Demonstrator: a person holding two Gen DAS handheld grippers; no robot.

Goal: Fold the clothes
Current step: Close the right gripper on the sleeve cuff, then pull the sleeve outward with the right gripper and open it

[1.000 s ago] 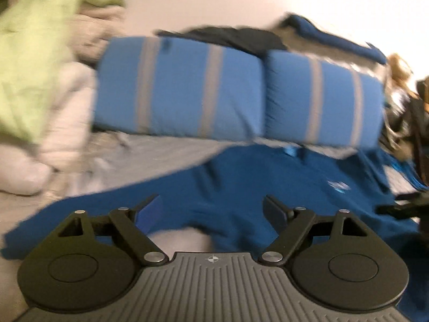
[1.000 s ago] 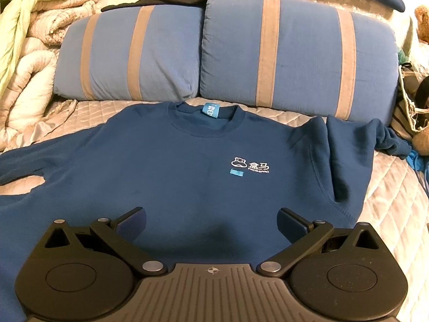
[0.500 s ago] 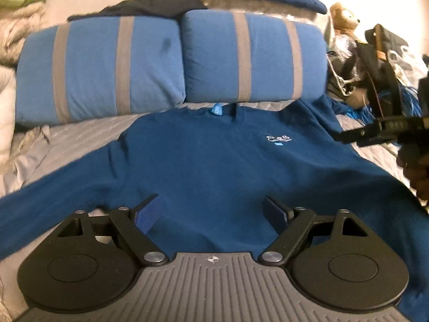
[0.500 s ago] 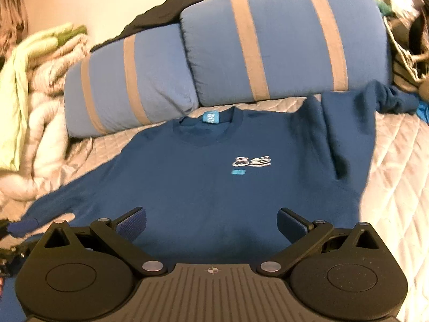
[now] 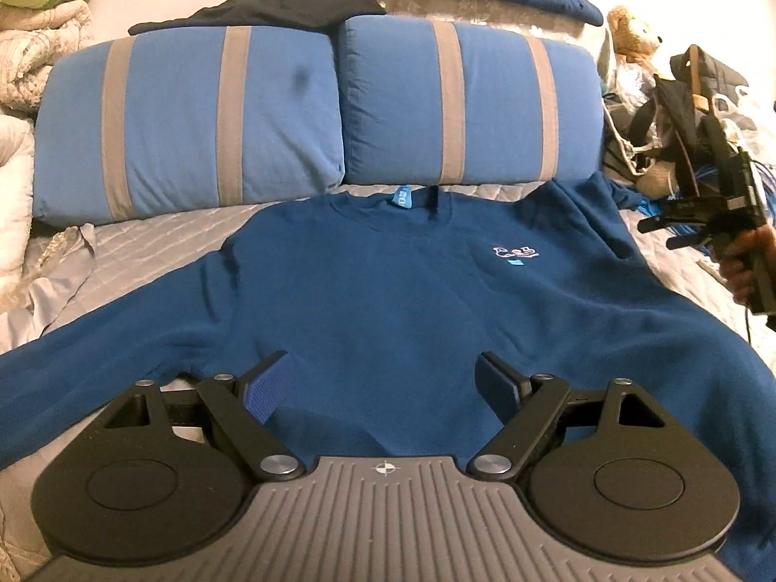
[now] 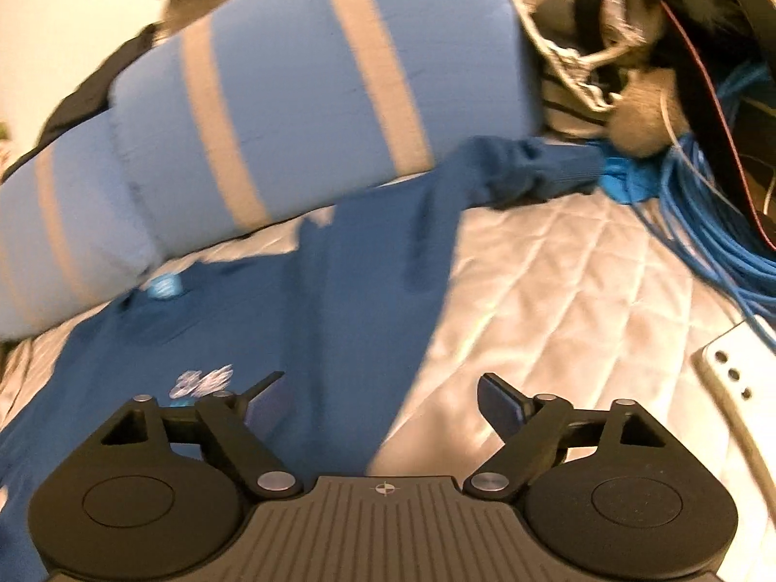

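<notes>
Sweatshirt [image 5: 388, 300]: spread face-up on bed [image 6: 557, 291] for folding; left hand-held gripper [image 5: 383, 383] and right hand-held gripper [image 6: 378, 393] both gape, empty.

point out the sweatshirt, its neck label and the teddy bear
sweatshirt [image 5: 388, 300]: left wrist view, middle of the chest.
neck label [image 5: 401, 196]: left wrist view, on the light blue tag inside the collar.
teddy bear [image 5: 633, 29]: left wrist view, on its head, right of the pillows.

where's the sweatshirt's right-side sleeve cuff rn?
In the right wrist view the bunched sleeve cuff lies on the quilted bedspread at upper centre, just below the striped pillow's right end and touching the blue cable coil.
</notes>
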